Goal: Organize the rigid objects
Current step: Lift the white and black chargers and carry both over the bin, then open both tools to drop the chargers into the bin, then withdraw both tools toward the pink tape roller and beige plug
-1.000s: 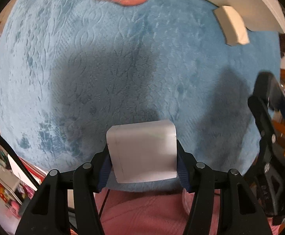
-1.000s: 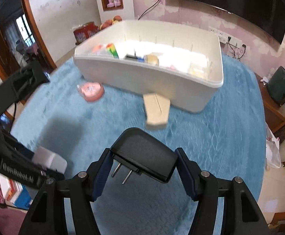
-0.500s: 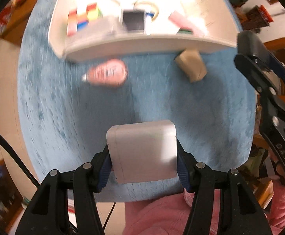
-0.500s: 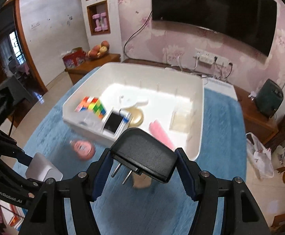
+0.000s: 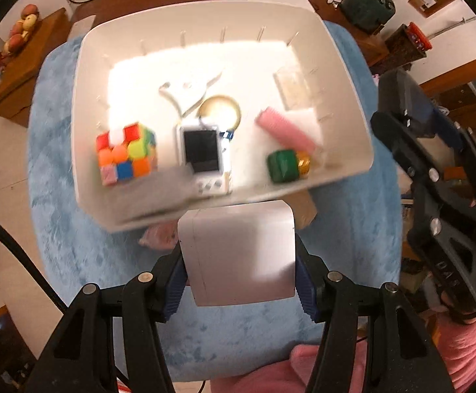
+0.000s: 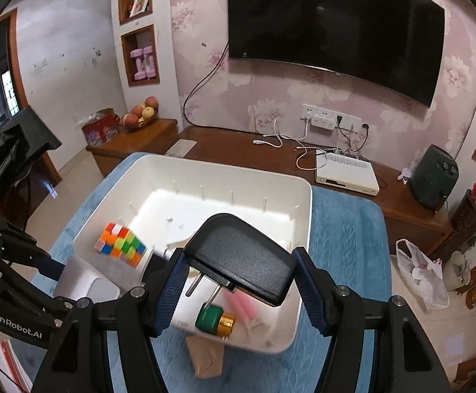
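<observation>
Above blue rug [image 5: 57,245], both claws grip chargers, angled down.

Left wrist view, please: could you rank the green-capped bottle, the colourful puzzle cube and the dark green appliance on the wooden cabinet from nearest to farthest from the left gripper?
1. Green-capped bottle: near right corner of the white plastic bin.
2. Colourful puzzle cube: near left of the bin; close to the bottle's range, a narrow call.
3. Dark green appliance: beyond the bin, on the wooden cabinet, plainly farthest from the left gripper.

Left gripper [image 5: 240,263] points steeply down, clamped on a white block [image 5: 238,252]; right gripper [image 6: 238,273] clamps a black plug [image 6: 241,257].
</observation>
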A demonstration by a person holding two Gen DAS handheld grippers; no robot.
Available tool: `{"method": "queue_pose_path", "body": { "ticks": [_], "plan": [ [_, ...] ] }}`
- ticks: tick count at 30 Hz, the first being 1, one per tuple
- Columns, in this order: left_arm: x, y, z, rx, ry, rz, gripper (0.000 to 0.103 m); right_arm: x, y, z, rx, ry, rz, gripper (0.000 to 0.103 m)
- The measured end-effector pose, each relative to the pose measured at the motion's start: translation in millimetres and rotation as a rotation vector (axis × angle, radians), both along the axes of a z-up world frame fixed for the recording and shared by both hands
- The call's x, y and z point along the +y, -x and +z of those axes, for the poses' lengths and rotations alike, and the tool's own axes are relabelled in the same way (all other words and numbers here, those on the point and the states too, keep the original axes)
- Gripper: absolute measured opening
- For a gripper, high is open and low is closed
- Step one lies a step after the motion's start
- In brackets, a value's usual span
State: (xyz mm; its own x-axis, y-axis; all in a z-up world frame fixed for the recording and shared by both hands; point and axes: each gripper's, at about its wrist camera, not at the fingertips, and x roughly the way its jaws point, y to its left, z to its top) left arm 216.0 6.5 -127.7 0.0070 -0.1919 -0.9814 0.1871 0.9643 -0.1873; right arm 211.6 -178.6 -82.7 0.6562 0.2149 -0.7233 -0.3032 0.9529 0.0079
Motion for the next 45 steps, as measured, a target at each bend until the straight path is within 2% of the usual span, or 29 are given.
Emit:
{"method": "queue_pose_path", "body": {
  "ticks": [3, 10, 21, 23, 24, 26, 29, 35, 40, 45],
  "plan": [
    [-9.7, -17.3, 6.5, -0.014, 0.015, -0.012, 0.061, -0.6, -12.5, -2.8, -0.003, -0.002, -0.017, 0.065],
    [-20.6, -51.2, -3.9, -0.026, 0.069, -0.019, 0.061, -6.3, -35.9, -17.7, 0.034, -0.021, -0.061, 0.065],
    [-20.7, -67.7, -22.2, -0.044, 0.043, -0.033, 0.061, -13.6, -51.1, -39.2, 0.089, -0.037, -0.078, 0.066],
    [-20.7, -67.6, -16.2, -0.074, 0.048, -0.052, 0.062, -15.2, -50.8, -37.7, 0.077, -0.049, -0.078, 0.069],
    [-20.7, -67.5, -11.4, -0.097, 0.049, -0.061, 0.064, -16.3, -49.3, -36.8, 0.070, -0.056, -0.079, 0.074],
    [-19.9, -67.1, -0.2, -0.152, 0.032, -0.059, 0.074, -18.2, -47.2, -35.0, 0.063, -0.061, -0.086, 0.076],
    [-19.0, -65.4, 12.2, -0.214, 0.010, -0.053, 0.076, -21.5, -45.0, -31.7, 0.063, -0.078, -0.100, 0.076],
    [-15.7, -52.1, 27.2, -0.283, -0.009, -0.030, 0.076, -31.8, -33.8, -18.8, 0.055, -0.130, -0.124, 0.079],
    [-11.7, -27.7, 40.1, -0.347, -0.006, 0.001, 0.076, -43.3, -21.1, -7.2, 0.064, -0.201, -0.141, 0.080],
    [-4.3, 0.9, 51.4, -0.404, -0.004, 0.054, 0.076, -56.5, -7.0, -0.9, 0.110, -0.290, -0.159, 0.081]
  ]
}}
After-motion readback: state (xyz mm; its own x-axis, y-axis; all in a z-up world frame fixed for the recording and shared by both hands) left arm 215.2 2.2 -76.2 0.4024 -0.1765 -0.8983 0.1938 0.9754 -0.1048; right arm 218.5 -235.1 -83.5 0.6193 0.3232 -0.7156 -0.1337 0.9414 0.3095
